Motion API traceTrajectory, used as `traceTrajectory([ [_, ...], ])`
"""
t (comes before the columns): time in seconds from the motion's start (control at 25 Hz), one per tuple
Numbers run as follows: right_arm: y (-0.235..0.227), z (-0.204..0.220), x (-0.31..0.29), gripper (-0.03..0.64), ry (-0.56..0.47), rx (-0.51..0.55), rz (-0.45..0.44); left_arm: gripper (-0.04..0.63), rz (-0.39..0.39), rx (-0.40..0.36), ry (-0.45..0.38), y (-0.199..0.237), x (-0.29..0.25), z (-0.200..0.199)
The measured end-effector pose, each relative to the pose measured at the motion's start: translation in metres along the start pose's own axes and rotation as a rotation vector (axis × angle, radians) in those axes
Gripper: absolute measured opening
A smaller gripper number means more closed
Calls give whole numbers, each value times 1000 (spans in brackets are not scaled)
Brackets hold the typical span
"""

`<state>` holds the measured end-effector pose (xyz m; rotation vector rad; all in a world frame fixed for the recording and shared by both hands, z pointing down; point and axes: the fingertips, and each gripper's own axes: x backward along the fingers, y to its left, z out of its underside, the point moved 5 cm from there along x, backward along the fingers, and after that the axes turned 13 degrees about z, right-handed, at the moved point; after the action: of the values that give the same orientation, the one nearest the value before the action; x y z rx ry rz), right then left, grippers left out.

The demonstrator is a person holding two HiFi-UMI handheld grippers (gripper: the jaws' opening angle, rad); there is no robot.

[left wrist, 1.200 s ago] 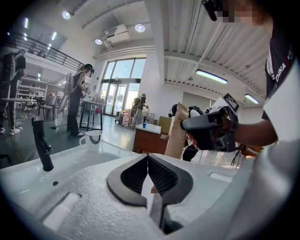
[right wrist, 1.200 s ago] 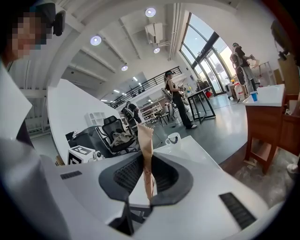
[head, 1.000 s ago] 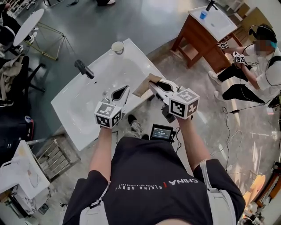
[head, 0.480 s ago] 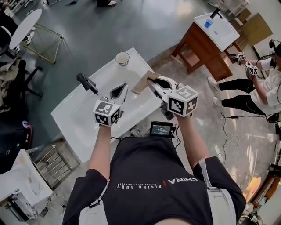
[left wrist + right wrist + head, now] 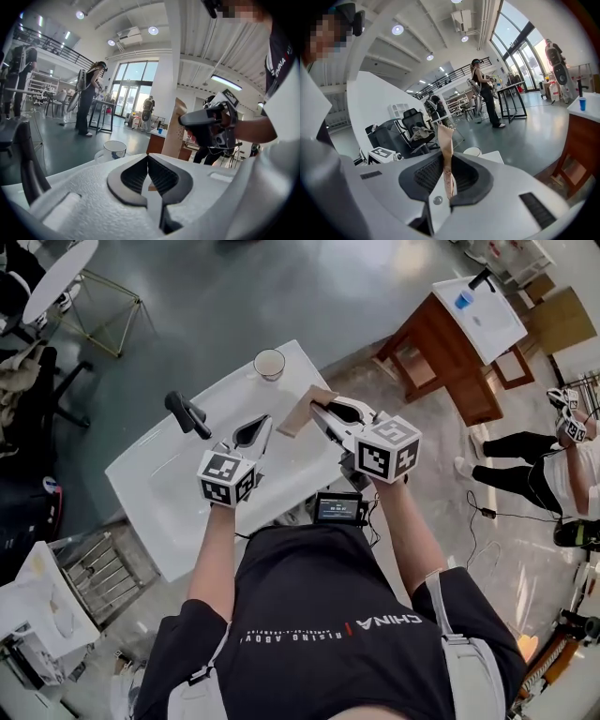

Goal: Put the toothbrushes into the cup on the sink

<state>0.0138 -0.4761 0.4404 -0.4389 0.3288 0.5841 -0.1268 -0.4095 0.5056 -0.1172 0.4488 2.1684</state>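
Observation:
The white sink top (image 5: 169, 484) lies ahead of me, with a black faucet (image 5: 187, 413) and a white cup (image 5: 269, 363) at its far corner. My right gripper (image 5: 319, 411) hovers over the sink's right edge, shut on a flat tan toothbrush package (image 5: 304, 410). In the right gripper view the package (image 5: 445, 145) stands upright between the jaws, with the cup (image 5: 472, 151) beyond it. My left gripper (image 5: 266, 422) is over the sink basin, shut with nothing in it. From the left gripper view (image 5: 148, 157) the cup (image 5: 114, 149) stands ahead, left of the package (image 5: 175, 129).
A wooden stand (image 5: 441, 352) carrying another sink top and a blue cup (image 5: 463, 300) is at the upper right. A seated person (image 5: 553, 470) is at the right edge. A metal rack (image 5: 98, 568) stands lower left, and chairs fill the left side.
Both grippers keep nearly the same pose, and the right one still holds the package. The head view has shifted, so the seated person has slid toward the right edge.

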Motion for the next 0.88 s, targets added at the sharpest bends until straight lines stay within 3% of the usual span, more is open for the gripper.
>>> traceTrajectory([
  [0.24,-10,-19,-23,63,27,34,-74,12,-85,30,-17,13,-1,-5],
  [0.56,-16,-25,-34,63,46,55,-140,12,-137,43,-19,13,-3,-7],
  [0.88,-24,-69,-37,63,-25,91,-180,12,-178,-19,-54,25,-5,-41],
])
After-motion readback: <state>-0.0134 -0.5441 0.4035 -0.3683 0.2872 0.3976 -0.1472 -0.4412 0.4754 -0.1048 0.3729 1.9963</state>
